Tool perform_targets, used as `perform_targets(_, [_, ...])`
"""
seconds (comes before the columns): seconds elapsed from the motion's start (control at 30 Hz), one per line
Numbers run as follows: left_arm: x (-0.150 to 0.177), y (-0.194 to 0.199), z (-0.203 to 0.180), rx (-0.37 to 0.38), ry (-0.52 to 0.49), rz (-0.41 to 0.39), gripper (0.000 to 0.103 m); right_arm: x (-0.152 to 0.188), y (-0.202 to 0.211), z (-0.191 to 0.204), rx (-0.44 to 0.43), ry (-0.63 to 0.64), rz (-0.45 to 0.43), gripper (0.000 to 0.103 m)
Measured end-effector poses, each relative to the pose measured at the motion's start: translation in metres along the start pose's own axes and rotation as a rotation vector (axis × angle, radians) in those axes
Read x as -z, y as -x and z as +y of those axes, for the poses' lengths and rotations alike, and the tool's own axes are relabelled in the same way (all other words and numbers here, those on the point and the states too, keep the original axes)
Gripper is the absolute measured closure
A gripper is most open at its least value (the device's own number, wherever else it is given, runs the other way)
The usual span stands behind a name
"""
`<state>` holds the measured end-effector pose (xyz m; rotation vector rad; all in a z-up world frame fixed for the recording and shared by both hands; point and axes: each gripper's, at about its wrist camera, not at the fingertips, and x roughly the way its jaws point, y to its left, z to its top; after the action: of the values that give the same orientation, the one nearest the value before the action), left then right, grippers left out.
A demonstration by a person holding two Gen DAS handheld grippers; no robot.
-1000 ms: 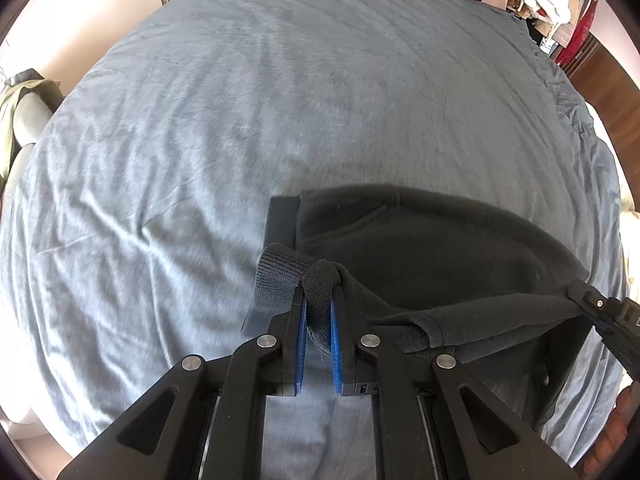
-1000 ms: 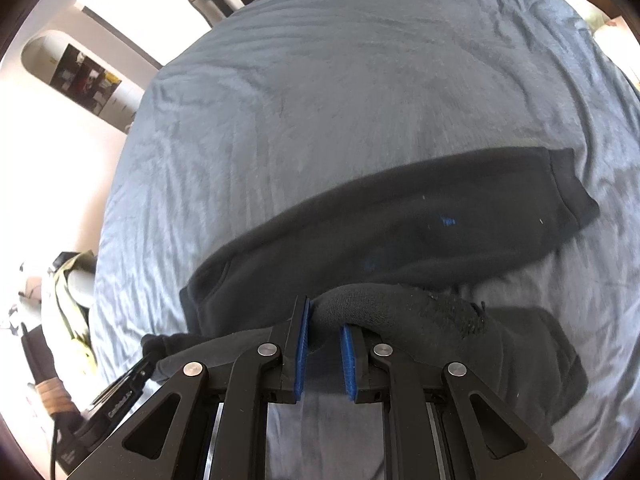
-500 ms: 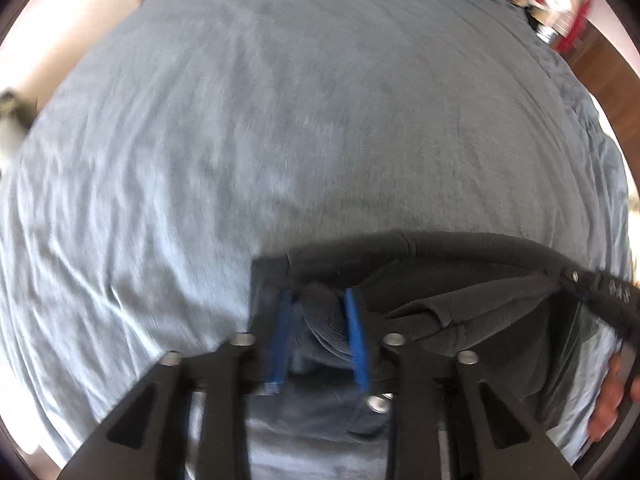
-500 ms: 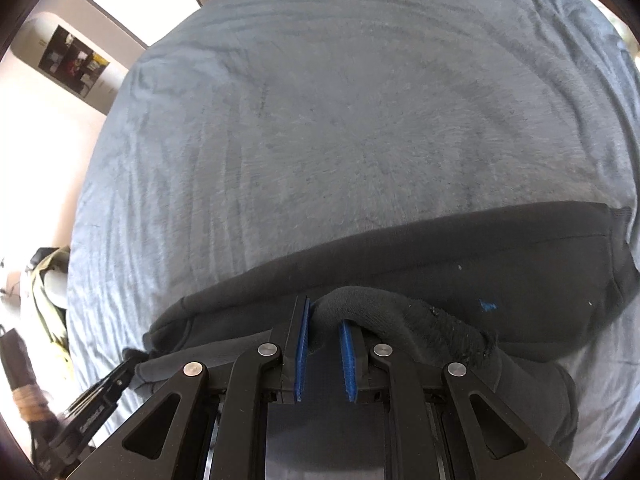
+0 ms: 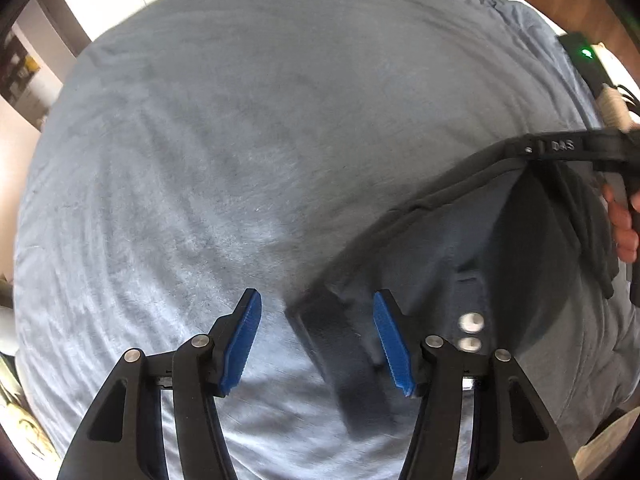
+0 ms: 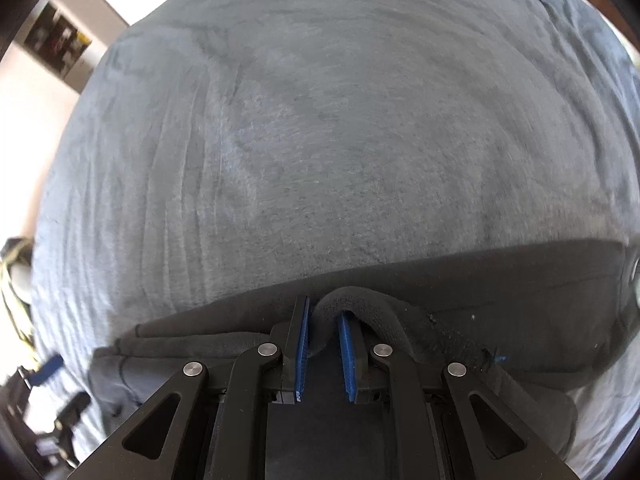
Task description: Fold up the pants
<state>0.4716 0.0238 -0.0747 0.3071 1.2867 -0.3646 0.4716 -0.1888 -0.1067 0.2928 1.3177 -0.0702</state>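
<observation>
Black pants [image 6: 500, 292] lie in a band across the blue-grey bed cover [image 6: 320, 140]. My right gripper [image 6: 324, 344] is shut on a ribbed fold of them [image 6: 352, 300], close above the bed. My left gripper [image 5: 318, 342] is open and its jaws are still opening. A dark, blurred end of the pants [image 5: 340, 344] lies between its blue pads [image 5: 244, 340], which do not press on it. In the left wrist view the pants [image 5: 440, 200] stretch up to the right gripper [image 5: 560, 150], held by a hand [image 5: 624, 228].
The bed cover [image 5: 240, 140] fills both views. A black device with a green light [image 5: 584, 56] sits at its right edge. Wall and a doorway [image 5: 100, 8] are beyond the far edge. A yellow-green garment [image 6: 16, 276] lies off the left side.
The left gripper let go of the cuff, opened wide and rolled. The right gripper sank toward the bed with its fold, and the pants now lie lower and flatter.
</observation>
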Motion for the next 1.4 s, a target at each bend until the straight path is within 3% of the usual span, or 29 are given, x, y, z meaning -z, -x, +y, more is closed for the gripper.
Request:
perform_targets(0.1, [-0.003, -0.008, 0.013, 0.092, 0.043, 0.009, 0.047, 0.0, -0.002, 0.002, 0.02, 0.01, -0.002, 0.087])
perform_targets(0.27, [-0.005, -0.028, 0.015, 0.14, 0.059, 0.045, 0.05, 0.003, -0.004, 0.008, 0.039, 0.031, -0.017, 0.087])
perform_targets(0.3, [-0.004, -0.033, 0.014, 0.145, 0.064, 0.054, 0.064, 0.005, -0.006, 0.007, 0.033, 0.024, -0.015, 0.087])
perform_targets(0.43, [-0.003, -0.026, 0.008, 0.124, 0.085, 0.018, 0.085, 0.0, -0.006, 0.001, 0.005, -0.007, -0.01, 0.087])
perform_targets(0.53, [0.001, -0.013, 0.008, 0.098, 0.105, -0.029, 0.086, -0.001, 0.004, -0.001, -0.014, -0.025, -0.03, 0.087])
perform_targets(0.83, [0.009, -0.027, 0.006, 0.043, 0.165, -0.023, 0.085, -0.017, -0.017, -0.001, -0.027, -0.03, -0.026, 0.087])
perform_targets(0.97, [0.008, -0.025, -0.006, 0.001, 0.159, -0.019, 0.076, -0.02, -0.02, -0.004, -0.041, -0.048, -0.021, 0.085])
perform_targets(1.1, [0.016, 0.008, -0.014, -0.037, 0.169, -0.076, 0.065, -0.016, -0.006, -0.005, -0.065, -0.031, -0.015, 0.074])
perform_targets(1.17, [0.02, 0.03, -0.022, -0.038, 0.158, -0.119, 0.062, -0.011, 0.01, -0.006, -0.067, -0.004, -0.032, 0.06])
perform_targets(1.23, [0.026, 0.052, -0.035, -0.027, 0.137, -0.159, 0.061, -0.001, 0.034, -0.006, -0.084, 0.015, -0.07, 0.056])
perform_targets(1.4, [0.036, 0.107, -0.078, 0.02, 0.077, -0.273, 0.061, 0.029, 0.098, -0.018, -0.155, 0.063, -0.153, 0.055])
